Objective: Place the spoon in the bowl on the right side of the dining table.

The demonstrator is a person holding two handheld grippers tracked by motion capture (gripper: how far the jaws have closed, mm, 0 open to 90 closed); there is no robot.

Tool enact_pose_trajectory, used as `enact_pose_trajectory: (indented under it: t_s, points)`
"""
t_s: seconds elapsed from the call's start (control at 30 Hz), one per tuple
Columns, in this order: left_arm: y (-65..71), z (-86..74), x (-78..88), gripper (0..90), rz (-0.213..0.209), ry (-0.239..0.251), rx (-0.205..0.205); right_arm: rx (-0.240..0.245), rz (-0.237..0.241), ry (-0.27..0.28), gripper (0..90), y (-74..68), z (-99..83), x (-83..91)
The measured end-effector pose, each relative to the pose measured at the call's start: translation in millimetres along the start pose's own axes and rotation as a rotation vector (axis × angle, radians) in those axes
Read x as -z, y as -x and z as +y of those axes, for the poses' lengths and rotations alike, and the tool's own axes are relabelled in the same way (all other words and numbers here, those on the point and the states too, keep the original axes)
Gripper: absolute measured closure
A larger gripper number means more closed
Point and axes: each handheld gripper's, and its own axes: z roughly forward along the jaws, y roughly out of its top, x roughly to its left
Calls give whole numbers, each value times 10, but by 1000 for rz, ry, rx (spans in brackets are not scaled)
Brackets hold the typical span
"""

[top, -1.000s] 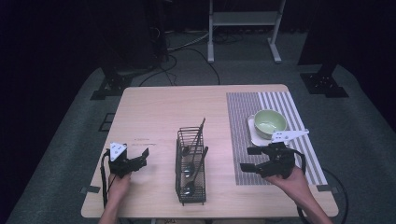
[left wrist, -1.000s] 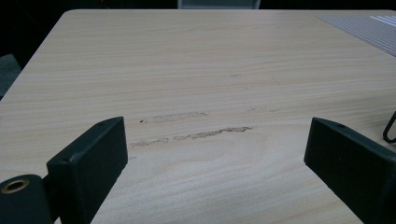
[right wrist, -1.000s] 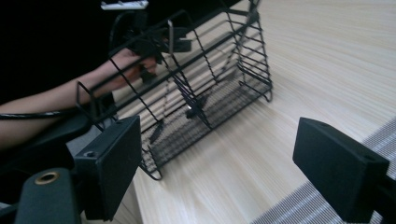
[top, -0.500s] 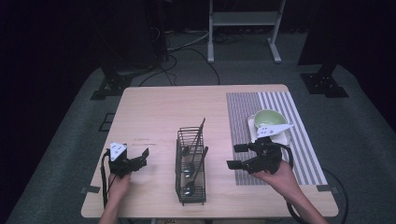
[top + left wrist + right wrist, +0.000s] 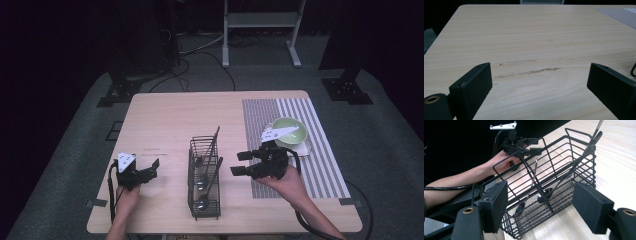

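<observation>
A black wire basket (image 5: pixel 191 175) stands at the front middle of the wooden table (image 5: pixel 165 120), with several metal spoons (image 5: pixel 201 182) in it, some handles leaning out over the top. My right gripper (image 5: pixel 237 163) hovers just right of the basket and points at it. Its jaws have just been closing a little but are still open, with nothing between them. In the right gripper view the basket wall (image 5: pixel 564 157) and a spoon (image 5: pixel 544 193) lie beyond the gripper (image 5: pixel 541 205). My left gripper (image 5: pixel 151 169) rests open left of the basket, over bare wood (image 5: pixel 539 82).
A striped grey placemat (image 5: pixel 320 165) covers the table's right side, and a light green bowl (image 5: pixel 289 129) sits on it behind my right hand. The other hand and its gripper (image 5: pixel 535 145) show beyond the basket. Dark floor and stand legs surround the table.
My right gripper has moved left off the placemat toward the basket, and its jaws look a little narrower. The left gripper has stayed put.
</observation>
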Motion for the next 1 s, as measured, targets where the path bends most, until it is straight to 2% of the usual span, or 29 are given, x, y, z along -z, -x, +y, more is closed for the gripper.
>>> enact_pose_trajectory:
  t_s: [0.23,0.5,0.67,0.87,1.0]
  points:
    - [5,2,-2,52,2,-5,-3,5,14,-17,301,-4,43,-74]
    - [7,3,-4,52,6,-8,-5,40,8,-33,334,-29,147,-135]
    - [6,3,-5,52,6,-9,-2,44,23,-68,431,-25,205,-202]
    - [2,4,-4,52,10,-11,1,39,26,-86,463,-36,247,-261]
    - [7,5,-7,52,9,-12,-8,45,31,-99,535,-32,270,-307]
